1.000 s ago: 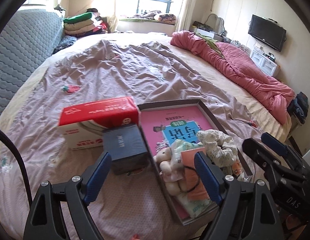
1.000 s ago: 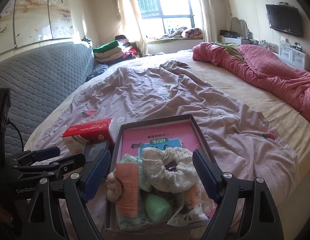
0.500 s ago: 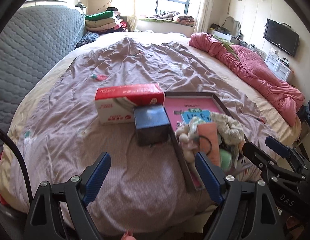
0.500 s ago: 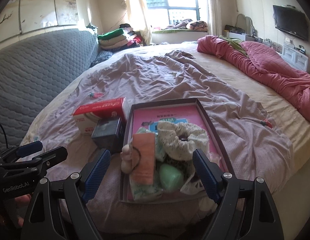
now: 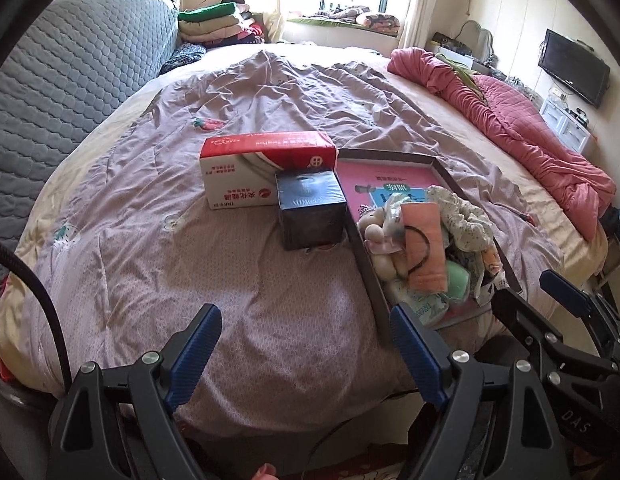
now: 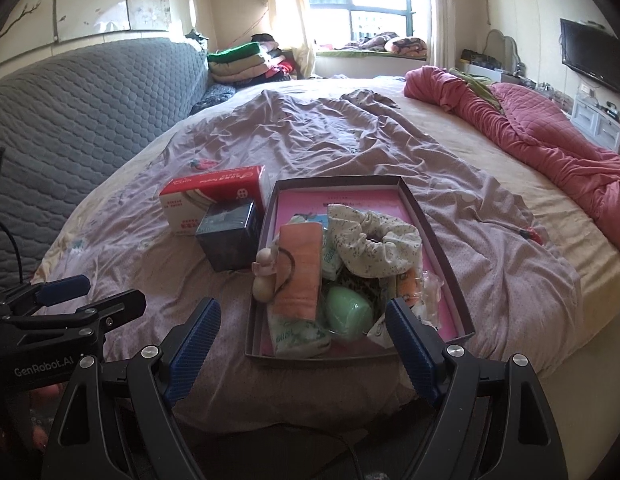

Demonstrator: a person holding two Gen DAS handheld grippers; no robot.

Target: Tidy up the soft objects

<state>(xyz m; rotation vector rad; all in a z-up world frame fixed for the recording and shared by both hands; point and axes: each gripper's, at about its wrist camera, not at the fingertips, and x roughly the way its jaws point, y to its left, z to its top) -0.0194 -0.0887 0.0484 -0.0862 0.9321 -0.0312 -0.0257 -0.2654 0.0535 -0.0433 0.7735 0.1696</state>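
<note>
One tray (image 6: 429,216), two boxes (image 6: 226,240) beside; two open, empty tools (image 6: 302,344).

Only stuff I can actually read: "GenRobot.AI" on my left tool (image 6: 50,294) body, "DAS" on my right tool (image 5: 545,304). The red-and-white tissue box (image 5: 266,166) and pink book (image 5: 389,180) have Chinese print, too small to read.

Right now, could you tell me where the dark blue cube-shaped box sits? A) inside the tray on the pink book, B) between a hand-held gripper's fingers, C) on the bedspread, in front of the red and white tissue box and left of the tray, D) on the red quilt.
C: the dark blue box stands on the bedspread, before the tissue box, left of the tray.
</note>
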